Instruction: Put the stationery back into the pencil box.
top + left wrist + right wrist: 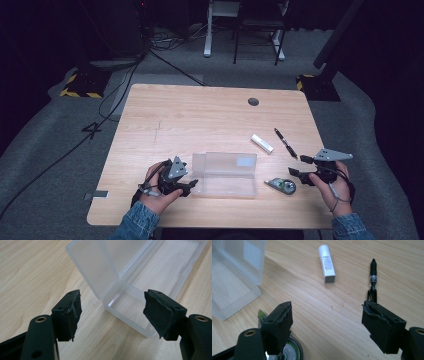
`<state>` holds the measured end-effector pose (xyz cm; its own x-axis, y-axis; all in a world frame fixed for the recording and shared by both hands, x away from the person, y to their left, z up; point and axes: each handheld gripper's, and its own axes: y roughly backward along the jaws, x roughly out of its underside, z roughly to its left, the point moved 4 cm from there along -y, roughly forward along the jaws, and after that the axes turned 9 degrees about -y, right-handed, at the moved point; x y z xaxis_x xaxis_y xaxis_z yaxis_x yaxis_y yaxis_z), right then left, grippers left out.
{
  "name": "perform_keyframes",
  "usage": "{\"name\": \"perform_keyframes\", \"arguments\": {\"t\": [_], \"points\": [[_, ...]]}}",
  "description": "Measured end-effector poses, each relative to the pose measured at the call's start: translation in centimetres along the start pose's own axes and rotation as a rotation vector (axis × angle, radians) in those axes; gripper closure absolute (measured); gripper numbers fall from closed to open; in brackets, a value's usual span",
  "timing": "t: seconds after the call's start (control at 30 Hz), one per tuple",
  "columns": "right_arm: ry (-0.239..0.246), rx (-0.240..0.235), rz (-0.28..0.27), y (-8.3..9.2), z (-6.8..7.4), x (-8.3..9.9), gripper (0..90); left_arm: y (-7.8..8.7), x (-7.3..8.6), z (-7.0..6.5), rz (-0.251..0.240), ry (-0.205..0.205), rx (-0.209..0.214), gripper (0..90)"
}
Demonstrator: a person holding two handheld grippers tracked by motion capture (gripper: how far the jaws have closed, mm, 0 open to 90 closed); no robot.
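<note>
A clear plastic box lies with its lid folded back near the table's front edge. My left gripper sits at the box's left end. In the left gripper view it is open, and the box corner lies just beyond the pads, untouched. My right gripper is open at the front right with nothing between its jaws. A white tube and a black pen lie ahead of it. A correction tape dispenser rests beside its left pad.
A round grommet hole sits near the far edge of the wooden table. Cables run over the grey floor to the left. White desk legs stand behind the table.
</note>
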<state>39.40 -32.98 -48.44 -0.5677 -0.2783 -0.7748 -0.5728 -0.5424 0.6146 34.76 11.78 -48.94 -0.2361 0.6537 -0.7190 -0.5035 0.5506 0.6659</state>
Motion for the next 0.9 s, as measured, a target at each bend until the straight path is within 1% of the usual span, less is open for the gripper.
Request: {"name": "perform_keyframes", "arguments": {"t": [0.1, 0.2, 0.23, 0.27, 0.3, 0.37, 0.4, 0.43, 0.47, 0.5, 0.57, 0.6, 0.63, 0.7, 0.77, 0.83, 0.9], "points": [[0.003, -0.012, 0.000, 0.0, 0.4, -0.2, 24.7, 0.4, 0.3, 0.1, 0.005, 0.019, -0.008, 29.4], [0.011, -0.030, 0.014, 0.1, 0.9, -0.3, 23.2, 0.8, 0.9, 0.4, 0.017, 0.039, -0.028, 29.2], [0.019, -0.044, 0.031, 0.1, 1.3, -0.3, 21.7, 1.0, 1.3, 0.5, 0.027, 0.047, -0.039, 29.0], [0.031, -0.049, 0.050, 0.1, 1.5, -0.4, 20.9, 1.0, 1.3, 0.5, 0.027, 0.047, -0.039, 28.8], [0.038, -0.057, 0.058, 0.2, 1.7, -0.5, 20.5, 1.2, 1.7, 0.6, 0.040, 0.051, -0.043, 28.6], [0.041, -0.066, 0.065, 0.2, 1.9, -0.6, 20.4, 1.3, 2.0, 0.7, 0.049, 0.059, -0.044, 28.4], [0.044, -0.079, 0.078, 0.3, 2.1, -0.6, 19.8, 1.3, 2.2, 0.7, 0.058, 0.058, -0.043, 28.1], [0.050, -0.098, 0.105, 0.3, 2.6, -0.7, 18.2, 1.3, 2.7, 0.9, 0.075, 0.063, -0.043, 27.1], [0.050, -0.098, 0.105, 0.3, 2.6, -0.7, 18.2, 1.3, 2.7, 0.9, 0.075, 0.063, -0.043, 27.0], [0.054, -0.106, 0.111, 0.2, 2.7, -0.7, 18.1, 1.3, 3.1, 1.0, 0.088, 0.074, -0.042, 27.0], [0.075, -0.127, 0.146, -0.2, 3.3, -0.6, 16.2, 1.2, 3.4, 1.2, 0.099, 0.081, -0.042, 26.8], [0.090, -0.140, 0.172, -0.5, 3.7, -0.4, 16.2, 1.1, 3.8, 1.5, 0.109, 0.087, -0.045, 26.1], [0.095, -0.143, 0.177, -0.6, 3.8, -0.4, 16.4, 1.1, 3.8, 1.5, 0.109, 0.087, -0.045, 25.9], [0.103, -0.148, 0.185, -0.8, 4.0, -0.4, 16.7, 1.0, 4.3, 1.8, 0.124, 0.096, -0.043, 25.6], [0.109, -0.151, 0.207, -1.2, 4.2, -0.3, 17.0, 0.9, 4.8, 2.1, 0.139, 0.112, -0.043, 25.1], [0.122, -0.155, 0.230, -1.6, 4.5, -0.2, 18.6, 0.8, 5.2, 2.3, 0.145, 0.121, -0.043, 24.6], [0.125, -0.157, 0.237, -1.8, 4.5, -0.1, 18.6, 0.8, 5.5, 2.5, 0.151, 0.139, -0.043, 24.5]]}}
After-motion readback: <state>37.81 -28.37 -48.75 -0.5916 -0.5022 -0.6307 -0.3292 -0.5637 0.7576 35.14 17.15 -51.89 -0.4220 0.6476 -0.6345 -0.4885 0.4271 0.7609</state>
